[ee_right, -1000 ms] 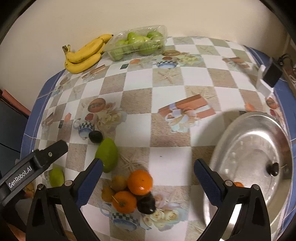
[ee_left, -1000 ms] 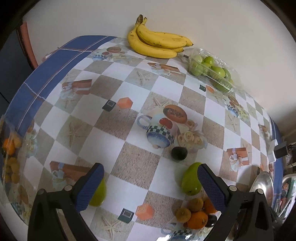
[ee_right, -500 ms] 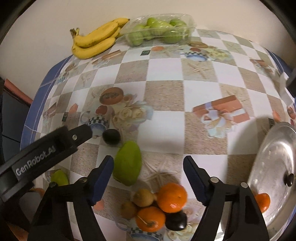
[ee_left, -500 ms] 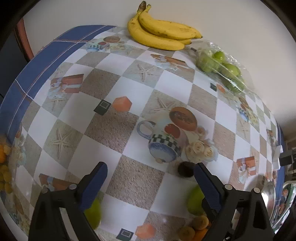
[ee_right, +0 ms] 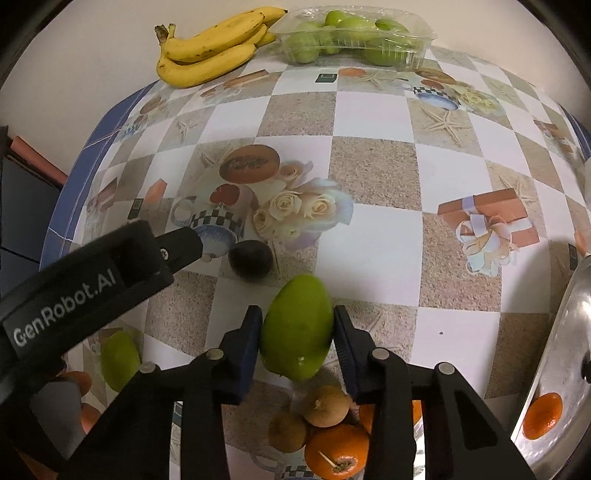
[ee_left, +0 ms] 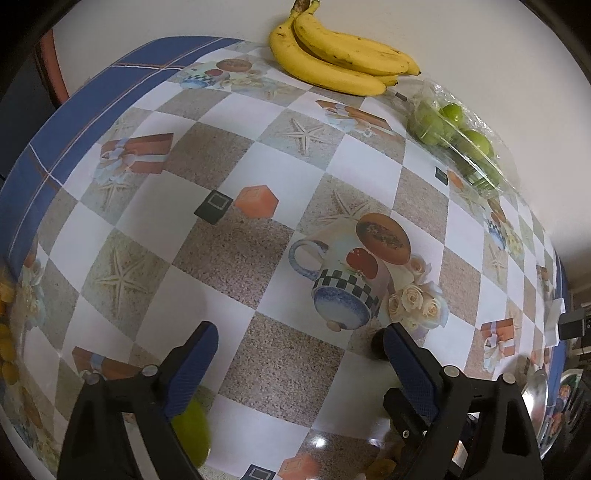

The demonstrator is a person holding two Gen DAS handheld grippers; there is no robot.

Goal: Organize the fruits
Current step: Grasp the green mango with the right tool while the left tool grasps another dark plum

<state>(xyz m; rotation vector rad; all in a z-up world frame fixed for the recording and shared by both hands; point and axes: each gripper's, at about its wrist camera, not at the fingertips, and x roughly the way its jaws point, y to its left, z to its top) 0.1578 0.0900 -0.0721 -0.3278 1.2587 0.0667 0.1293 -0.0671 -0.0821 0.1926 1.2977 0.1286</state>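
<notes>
A green mango [ee_right: 295, 332] lies on the checkered tablecloth, and my right gripper [ee_right: 297, 314] is closing on it, both blue pads touching its sides. A dark round fruit [ee_right: 251, 258] sits just beyond it. Behind the fingers lies a pile of oranges [ee_right: 332, 446] and brown fruits [ee_right: 325, 406]. My left gripper [ee_left: 299, 330] points down at bare cloth, its jaws wide and closing slightly with nothing between them. A small green fruit [ee_left: 192, 432] shows behind its left finger. One left finger [ee_right: 181, 243] reaches into the right wrist view.
Bananas [ee_right: 210, 48] and a clear clamshell of green fruits [ee_right: 354, 33] stand at the back by the wall. A silver tray [ee_right: 565, 332] at the right edge holds an orange [ee_right: 543, 415]. A bag of orange fruits [ee_left: 5, 325] shows at the far left.
My right gripper has moved over the green mango and narrowed from wide open to touching both its sides. The left gripper has sunk closer to the cloth and narrowed a little.
</notes>
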